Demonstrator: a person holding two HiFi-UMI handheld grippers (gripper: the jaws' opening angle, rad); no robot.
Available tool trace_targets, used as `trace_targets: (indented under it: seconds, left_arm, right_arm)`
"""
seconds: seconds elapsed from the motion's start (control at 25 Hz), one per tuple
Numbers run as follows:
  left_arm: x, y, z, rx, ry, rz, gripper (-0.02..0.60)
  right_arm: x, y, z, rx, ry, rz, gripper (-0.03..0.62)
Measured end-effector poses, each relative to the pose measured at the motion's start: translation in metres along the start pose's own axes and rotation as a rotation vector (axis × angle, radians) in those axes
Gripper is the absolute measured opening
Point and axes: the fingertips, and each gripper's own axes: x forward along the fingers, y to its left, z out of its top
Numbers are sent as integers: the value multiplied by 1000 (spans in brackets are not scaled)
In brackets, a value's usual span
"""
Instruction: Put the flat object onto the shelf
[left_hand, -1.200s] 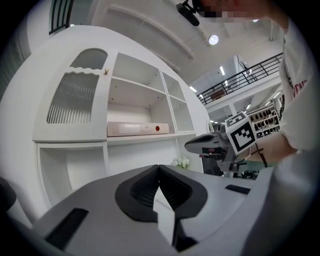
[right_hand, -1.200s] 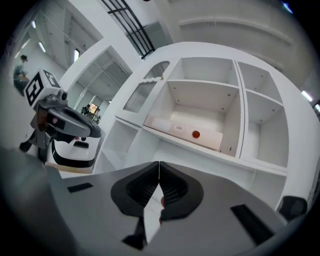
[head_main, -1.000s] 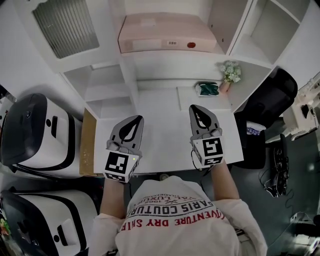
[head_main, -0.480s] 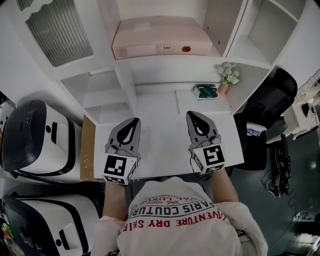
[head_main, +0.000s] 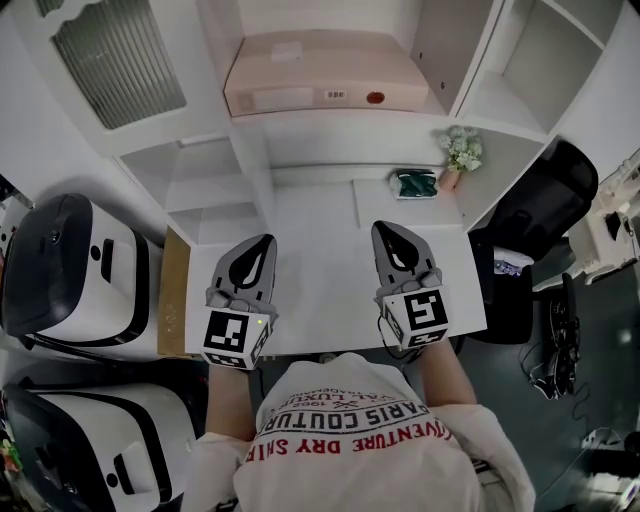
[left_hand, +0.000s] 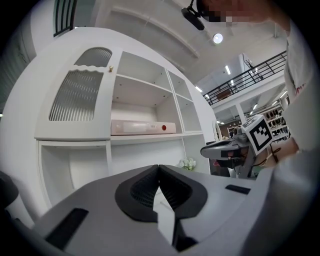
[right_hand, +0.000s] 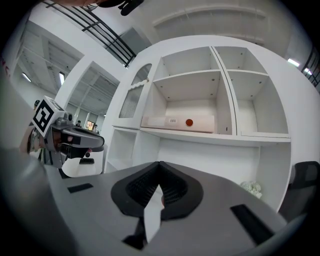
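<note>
**A:** Flat box (head_main: 320, 70), where is it?

**B:** It is on a shelf of the white shelf unit (head_main: 340, 130), at the upper middle of the head view. The unit fills the whole top of the frame and has a ribbed-glass door (head_main: 120, 60) at the upper left. The box is pale pink and lies flat. Its long front edge shows a barcode label and a round red sticker. Its right end sits close to the upright divider.

**A:** And under the shelf?

**B:** The white bench (head_main: 320, 225) takes up the centre of the frame and runs back beneath that shelf.

**A:** The grippers?

**B:** Both are over the near half of the bench, well apart from the box, and both point toward the shelf unit. The left gripper (head_main: 264, 244) is at lower left of centre. Its jaws are pressed together at the tips with nothing between them. The right gripper (head_main: 386, 232) is at lower right of centre. Its jaws are also fully closed and empty. I cannot tell whether either one touches the bench.

**A:** Anything smaller?

**B:** A little pot of pale flowers (head_main: 461, 147) stands at the back right of the bench. Just left of it lies a small green object (head_main: 414, 181) that is too small to identify.
</note>
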Motion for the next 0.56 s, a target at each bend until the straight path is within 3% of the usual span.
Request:
trace_targets:
  seconds: [0.36, 0.56]
  left_arm:
    - [4, -4, 1, 4, -2, -2, 14]
    - [6, -5, 3, -39, -14, -13, 14]
  right_arm:
    - [0, -3, -4, -17, 1, 3, 26]
    - [0, -7, -5, -18, 5, 3, 26]
